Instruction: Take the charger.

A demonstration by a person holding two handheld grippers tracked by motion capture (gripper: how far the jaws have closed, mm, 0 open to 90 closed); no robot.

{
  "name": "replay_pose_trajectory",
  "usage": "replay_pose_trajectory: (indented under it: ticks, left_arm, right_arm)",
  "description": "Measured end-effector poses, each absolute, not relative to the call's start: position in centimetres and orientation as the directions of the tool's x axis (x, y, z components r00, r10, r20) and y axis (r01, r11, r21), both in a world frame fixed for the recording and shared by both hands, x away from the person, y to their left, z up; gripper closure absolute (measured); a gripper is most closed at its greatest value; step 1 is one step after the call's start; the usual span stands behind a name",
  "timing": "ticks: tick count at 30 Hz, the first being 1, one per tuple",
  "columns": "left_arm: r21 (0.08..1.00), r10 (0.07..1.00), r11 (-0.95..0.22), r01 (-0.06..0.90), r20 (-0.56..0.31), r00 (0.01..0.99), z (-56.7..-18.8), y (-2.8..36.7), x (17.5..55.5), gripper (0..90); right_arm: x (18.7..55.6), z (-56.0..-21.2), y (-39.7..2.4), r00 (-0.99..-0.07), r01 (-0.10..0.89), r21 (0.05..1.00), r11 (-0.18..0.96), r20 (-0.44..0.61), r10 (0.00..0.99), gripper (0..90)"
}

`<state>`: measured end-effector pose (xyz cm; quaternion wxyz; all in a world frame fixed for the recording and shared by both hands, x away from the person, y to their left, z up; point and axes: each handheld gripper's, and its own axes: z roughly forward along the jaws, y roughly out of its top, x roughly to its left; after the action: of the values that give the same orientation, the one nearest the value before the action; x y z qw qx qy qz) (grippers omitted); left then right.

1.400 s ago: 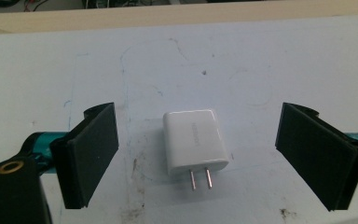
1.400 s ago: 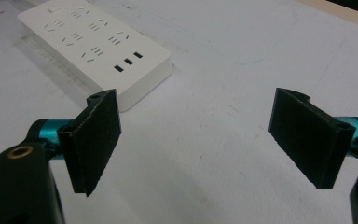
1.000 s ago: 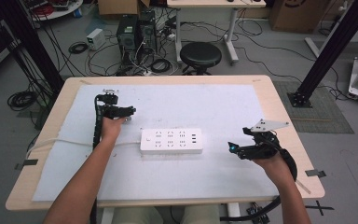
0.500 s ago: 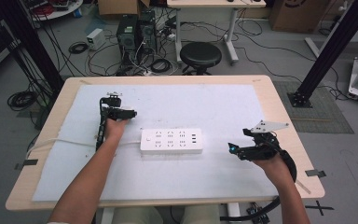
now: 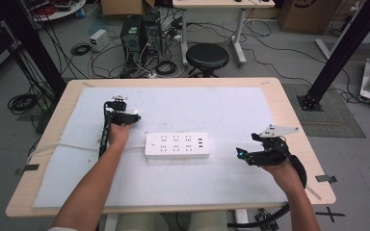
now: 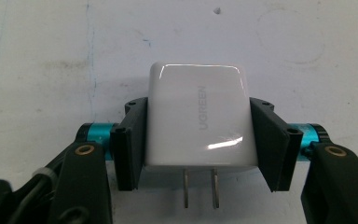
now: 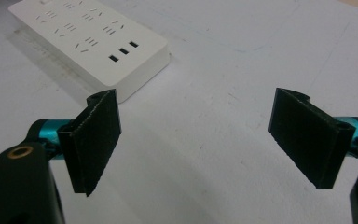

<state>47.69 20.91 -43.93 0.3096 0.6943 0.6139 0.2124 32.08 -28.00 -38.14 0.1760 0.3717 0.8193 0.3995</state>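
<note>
One white power strip point(image 5: 177, 145) lies flat near the middle of the white mat point(image 5: 231, 110) that covers most of the counter point(image 5: 289, 101); all its sockets stand empty, and its cord runs off toward the counter's left edge. One white charger point(image 6: 198, 121) sits pinched between the jaws of the left gripper point(image 5: 125, 117), its two flat prongs pointing back toward the hand, just above the mat and just left of the strip's far corner. The right gripper point(image 5: 250, 155) hovers low, well right of the strip, jaws spread wide with nothing between them. Bare mat lies open between strip and right gripper, and along the far edge.
</note>
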Motion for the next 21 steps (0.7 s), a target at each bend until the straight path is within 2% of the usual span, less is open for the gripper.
replay_pose_trajectory:
  ticks: [10, 21]
  left_arm:
    - [0.721, 0.975, -0.044, 0.692, -0.120, 0.188, -42.3, 21.6, 46.8, 42.5]
    - [0.827, 0.930, -0.107, 0.552, -0.113, 0.350, -39.2, 22.1, 43.8, 42.7]
  right_arm:
    - [32.1, -38.2, -27.9, -0.664, 0.470, 0.785, 0.404, 0.013, 0.748, 17.0]
    - [32.0, -38.1, -27.1, -0.687, 0.454, 0.786, 0.419, 0.009, 0.727, 17.0]
